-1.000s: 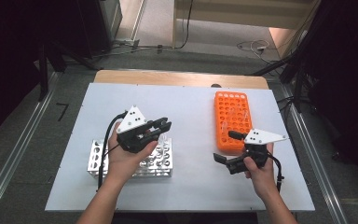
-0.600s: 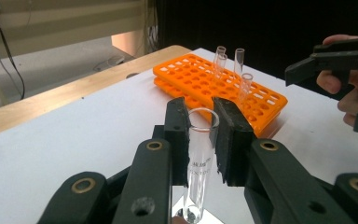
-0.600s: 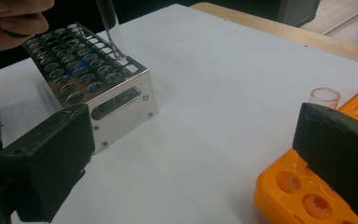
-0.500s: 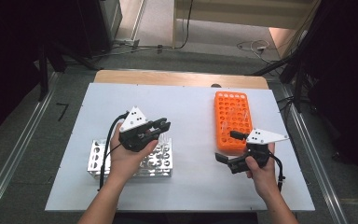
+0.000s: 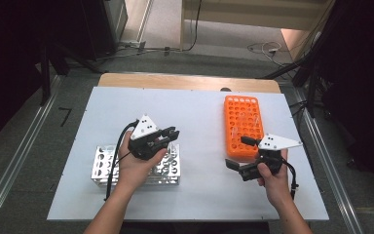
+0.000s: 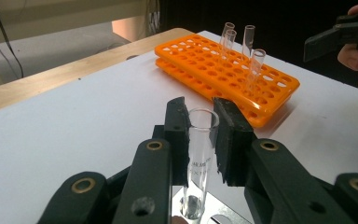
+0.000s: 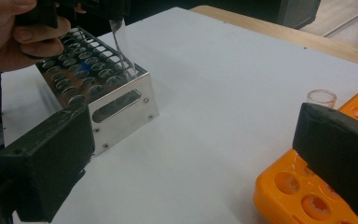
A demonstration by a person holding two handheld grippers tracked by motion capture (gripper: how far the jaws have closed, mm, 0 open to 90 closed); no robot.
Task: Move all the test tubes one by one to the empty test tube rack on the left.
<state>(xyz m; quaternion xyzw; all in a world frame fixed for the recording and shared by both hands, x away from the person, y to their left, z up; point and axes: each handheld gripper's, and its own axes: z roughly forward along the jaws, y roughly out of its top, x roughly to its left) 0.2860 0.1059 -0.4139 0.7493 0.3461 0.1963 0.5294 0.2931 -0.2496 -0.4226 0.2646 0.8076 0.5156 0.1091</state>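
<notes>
**Left gripper lowering test tube into metal rack; right idle by orange rack**

Change over the last second: the left gripper point(image 5: 168, 135) has dropped slightly in the high view and now sits lower over the metal rack's point(image 5: 102, 168) right end. Right gripper point(image 5: 237, 153) hasn't shifted.

Current state:
- Left jaws are clamped on a clear glass test tube point(image 6: 200, 154), pads pressing it from both sides just under the rim. Tube is held roughly upright.
- In the left gripper view the tube's bottom end is down at the metal rack's point(image 6: 214, 219) top plate. In the right gripper view the tube point(image 7: 122, 44) slants down from the left gripper point(image 7: 102, 7) into the hole grid near the rack's point(image 7: 121, 107) corner. Can't tell whether the tip is seated in a hole or just at the plate.
- Right jaws stand wide apart, nothing between them, hovering at the near end of the orange rack point(image 5: 243, 122).
- Orange rack point(image 6: 228, 70) holds four more tubes point(image 6: 249, 39) upright at its far part. One tube rim point(image 7: 321, 98) shows just past the right jaw.

Read: this looks like a transfer from orange rack to metal rack, one tube in flight, insertion step underway. The small descent suggests the tube is being fed into its hole. Next: finish lowering, keep it vertical so it doesn't bind on the plate, then release. The right gripper is well placed to grab the next tube.
</notes>
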